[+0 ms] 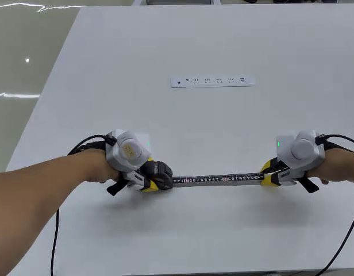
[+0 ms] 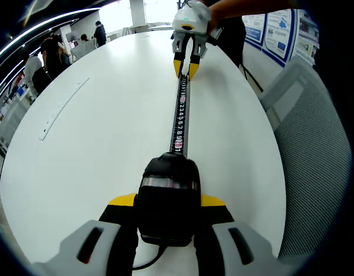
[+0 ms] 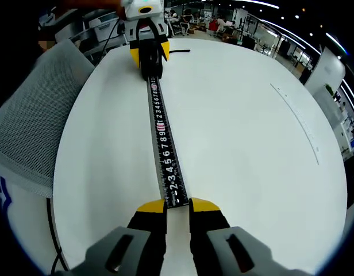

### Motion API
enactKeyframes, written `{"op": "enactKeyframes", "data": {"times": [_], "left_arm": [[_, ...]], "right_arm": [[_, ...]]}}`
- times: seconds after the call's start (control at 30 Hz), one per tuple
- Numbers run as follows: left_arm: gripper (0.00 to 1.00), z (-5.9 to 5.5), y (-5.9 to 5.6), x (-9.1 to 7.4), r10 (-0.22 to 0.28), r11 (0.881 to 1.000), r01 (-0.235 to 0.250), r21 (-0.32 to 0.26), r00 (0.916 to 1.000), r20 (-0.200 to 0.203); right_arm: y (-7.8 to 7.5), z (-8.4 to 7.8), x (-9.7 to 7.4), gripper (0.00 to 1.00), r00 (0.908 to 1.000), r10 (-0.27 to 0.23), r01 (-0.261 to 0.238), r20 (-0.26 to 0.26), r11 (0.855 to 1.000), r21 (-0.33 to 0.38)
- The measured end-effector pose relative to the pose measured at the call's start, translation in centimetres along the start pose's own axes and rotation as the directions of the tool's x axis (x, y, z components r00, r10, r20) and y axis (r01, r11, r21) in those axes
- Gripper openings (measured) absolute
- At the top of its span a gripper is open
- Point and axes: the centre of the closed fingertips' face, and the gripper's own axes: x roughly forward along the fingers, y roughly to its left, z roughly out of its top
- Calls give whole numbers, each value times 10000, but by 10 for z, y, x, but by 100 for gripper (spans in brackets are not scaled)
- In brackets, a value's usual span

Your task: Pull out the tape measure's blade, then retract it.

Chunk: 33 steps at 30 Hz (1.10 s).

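White power strip flat on white table; mesh chair beside table.

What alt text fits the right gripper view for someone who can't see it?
The right tongs pinch the tip of the tape measure's blade, which runs straight across the white table to the black case held in the left tongs.

Black case; dark blade with white numerals, some red. Left gripper and right gripper: pale grey, yellow tips. White table.

Head view overhead; gripper views oppose along blade.
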Motion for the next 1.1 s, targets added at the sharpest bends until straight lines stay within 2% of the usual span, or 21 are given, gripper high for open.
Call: {"op": "enactKeyframes", "data": {"times": [0.13,0.2,0.67,0.77,0.87,0.9,0.97,1.0,1.1], "left_arm": [[33,0,0,0,-9,10000,9,19,10000,-6],[33,0,0,0,-26,10000,26,15,10000,1],[33,-1,0,0,-13,10000,12,15,10000,40],[34,-1,0,0,-15,10000,15,59,10000,25],[34,-1,0,0,-8,10000,8,40,10000,18],[34,-1,0,0,-11,10000,11,39,10000,8],[34,-1,0,0,-20,10000,20,37,10000,-1],[34,-1,0,0,-22,10000,22,40,10000,-3],[34,-1,0,0,-15,10000,15,39,10000,5]], "right_arm": [[0,1,0,15,10000,-70,70,54,9999,-101],[-1,2,0,15,10000,-75,75,-1,10000,39],[2,5,1,16,9990,-331,321,-296,9989,-353],[1,7,1,20,9987,-432,421,-258,9983,-404],[2,9,1,29,9992,-387,387,-115,9992,56],[4,10,2,33,9997,-260,258,36,9984,495],[-1,7,0,43,9983,-576,579,-75,9961,659],[-7,6,-2,46,9960,-896,898,-58,9916,926],[-13,6,-6,56,9909,-1323,1252,234,9726,1958]]}}
